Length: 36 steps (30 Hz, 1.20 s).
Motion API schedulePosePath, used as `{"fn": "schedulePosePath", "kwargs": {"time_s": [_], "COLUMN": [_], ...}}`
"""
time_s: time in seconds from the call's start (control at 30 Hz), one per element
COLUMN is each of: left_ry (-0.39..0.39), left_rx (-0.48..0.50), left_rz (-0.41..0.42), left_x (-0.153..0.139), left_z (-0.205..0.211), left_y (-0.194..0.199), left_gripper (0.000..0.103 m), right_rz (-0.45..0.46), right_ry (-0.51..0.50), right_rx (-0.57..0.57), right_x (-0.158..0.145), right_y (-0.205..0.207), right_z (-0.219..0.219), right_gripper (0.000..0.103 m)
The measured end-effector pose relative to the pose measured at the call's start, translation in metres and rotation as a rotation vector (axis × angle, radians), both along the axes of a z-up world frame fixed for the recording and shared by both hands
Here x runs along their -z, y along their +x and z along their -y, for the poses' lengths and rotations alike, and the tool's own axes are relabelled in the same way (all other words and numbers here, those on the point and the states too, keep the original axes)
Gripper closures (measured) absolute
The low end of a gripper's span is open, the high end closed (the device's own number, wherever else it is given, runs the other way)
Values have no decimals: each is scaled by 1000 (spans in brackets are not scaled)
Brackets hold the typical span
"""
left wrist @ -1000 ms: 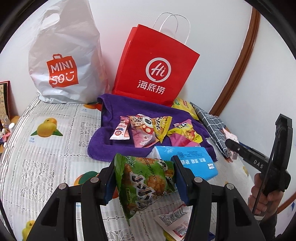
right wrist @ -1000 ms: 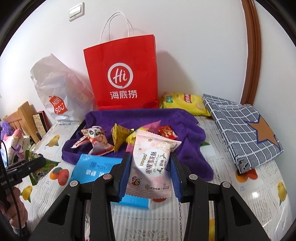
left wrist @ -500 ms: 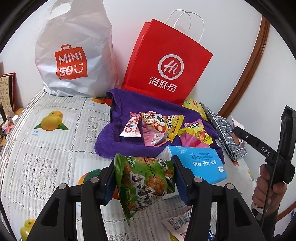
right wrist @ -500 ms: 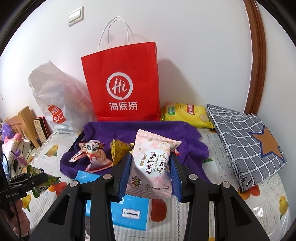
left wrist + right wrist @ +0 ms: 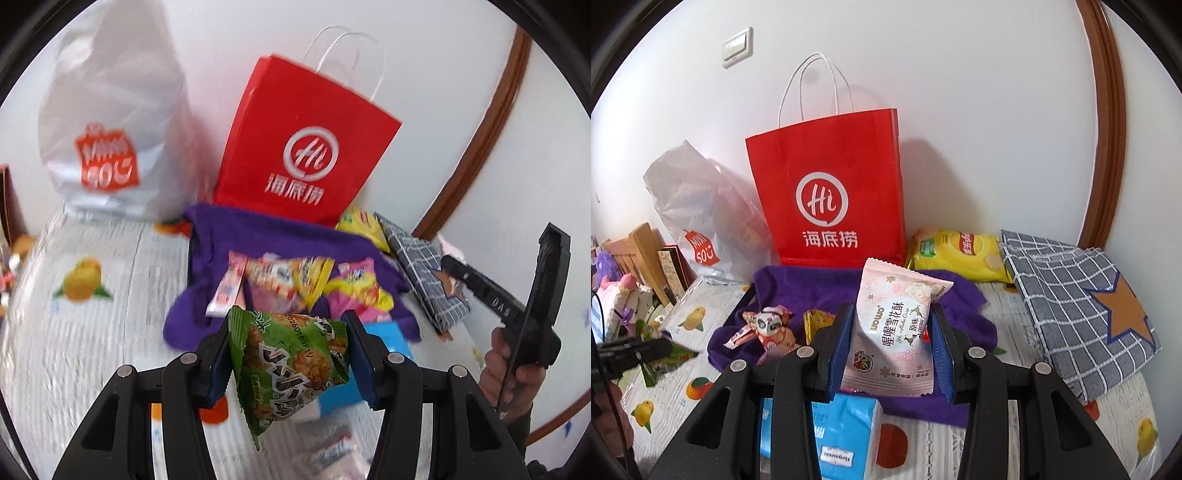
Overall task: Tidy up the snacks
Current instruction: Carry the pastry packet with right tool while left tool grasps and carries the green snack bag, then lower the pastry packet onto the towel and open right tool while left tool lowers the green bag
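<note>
You have a snack in each tool, both lifted clear of the worktop, so the step in hand looks like carrying them to wherever they belong; your left tool (image 5: 288,354) is clenched on a crinkly green foil packet of fried snacks (image 5: 291,365) at lower centre of its frame; your right tool (image 5: 892,347) is clenched on a pale pink-and-white plastic pastry packet (image 5: 894,332), held upright at the centre of its frame.

The likely destinations stand at the back against the wall: a tall red paper carrier bag with white rope handles (image 5: 827,188), upper centre, and a white plastic shopping bag with an orange logo (image 5: 110,122) to its left; what either holds cannot be seen from here.

Below the red bag lies a rumpled purple cloth (image 5: 798,284), which seems to line a shallow tray; on it sit several small loose packets in pink, yellow and orange.

Your next move calls for raising each packet above a bag's mouth before letting go; the thin, slippery wrappers may twist or slide in the grip.
</note>
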<state>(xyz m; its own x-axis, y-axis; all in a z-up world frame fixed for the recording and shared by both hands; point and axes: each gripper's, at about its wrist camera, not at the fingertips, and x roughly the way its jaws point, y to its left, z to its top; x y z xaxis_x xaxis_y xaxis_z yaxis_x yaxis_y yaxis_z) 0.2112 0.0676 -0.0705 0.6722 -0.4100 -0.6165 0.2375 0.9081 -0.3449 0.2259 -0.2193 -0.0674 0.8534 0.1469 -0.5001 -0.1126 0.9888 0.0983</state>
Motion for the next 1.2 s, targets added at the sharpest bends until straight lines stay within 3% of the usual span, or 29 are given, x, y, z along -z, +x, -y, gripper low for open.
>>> {"fn": "schedulePosePath", "kwargs": {"time_s": [0.17,0.3,0.4,0.57,0.83,1.2], "left_ry": [3,27,46,13,29,32], "left_rx": [5,-13,-21,-19,-9,-13], "left_rz": [27,52,33,-19,-45,-46], "left_x": [-13,1,17,33,44,46], "left_z": [15,19,18,11,15,16], "left_y": [20,23,23,31,34,34], "left_gripper": [51,51,51,51,51,51], "right_rz": [18,25,-4,-81,-133,-125], "right_ry": [-3,5,7,33,14,23], "right_rx": [1,1,-9,-8,-7,-23], "right_x": [0,13,30,57,88,94], "right_y": [16,25,34,54,71,69], "right_z": [4,12,19,28,28,27], "right_gripper": [62,62,62,62,62,59]}}
